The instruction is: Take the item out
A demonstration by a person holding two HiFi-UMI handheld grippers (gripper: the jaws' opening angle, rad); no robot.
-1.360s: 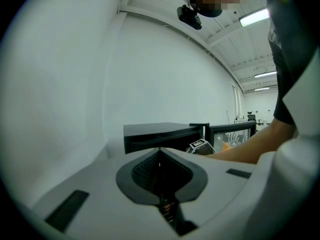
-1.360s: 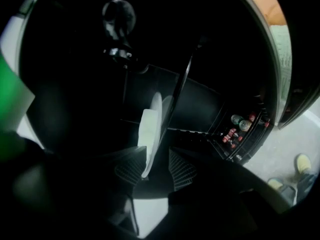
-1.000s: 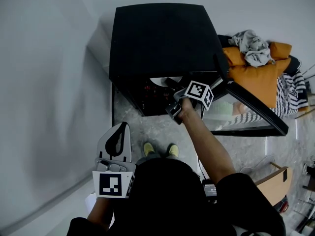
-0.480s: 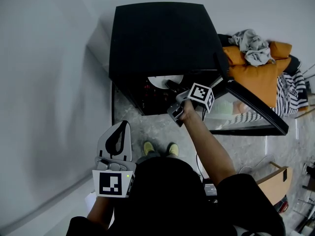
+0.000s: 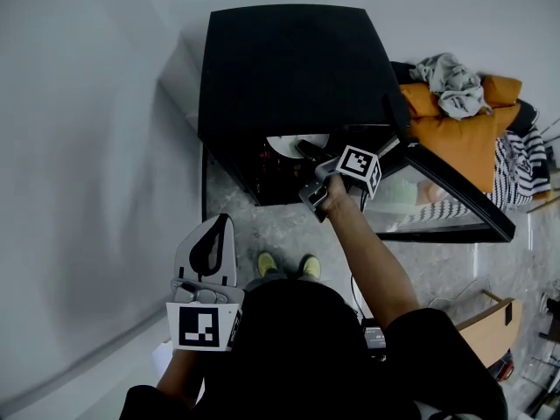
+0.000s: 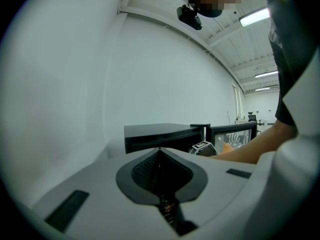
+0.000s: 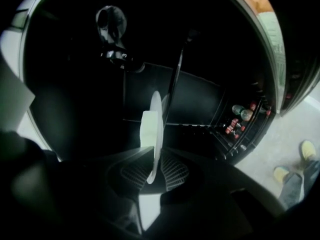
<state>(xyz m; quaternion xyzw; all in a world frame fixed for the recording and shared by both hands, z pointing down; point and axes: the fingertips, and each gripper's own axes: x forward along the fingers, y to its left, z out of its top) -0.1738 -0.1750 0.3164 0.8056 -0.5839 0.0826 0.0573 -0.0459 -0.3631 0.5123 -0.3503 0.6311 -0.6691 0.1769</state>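
Observation:
A black cabinet [image 5: 289, 59] stands on the floor with its glass door [image 5: 455, 195] swung open to the right. My right gripper [image 5: 306, 153] reaches into the opening and is shut on the rim of a white plate [image 5: 293, 141]. In the right gripper view the plate [image 7: 156, 116] stands edge-on between the pads, inside the dark interior, with my right gripper [image 7: 154, 159] clamped on its lower edge. My left gripper [image 5: 214, 227] hangs near my body, left of the cabinet, shut and holding nothing; the left gripper view shows its tip [image 6: 160, 151] pointing at the cabinet [image 6: 165, 134].
Small bottles and cans [image 7: 240, 116] sit on the shelf at the cabinet's lower right. An orange seat [image 5: 455, 121] with clothes on it stands behind the open door. My yellow shoes [image 5: 262, 263] are on the grey floor before the cabinet. A white wall runs along the left.
The right gripper has shifted slightly at the cabinet opening, and a little more of the white plate shows there. The left gripper has stayed put.

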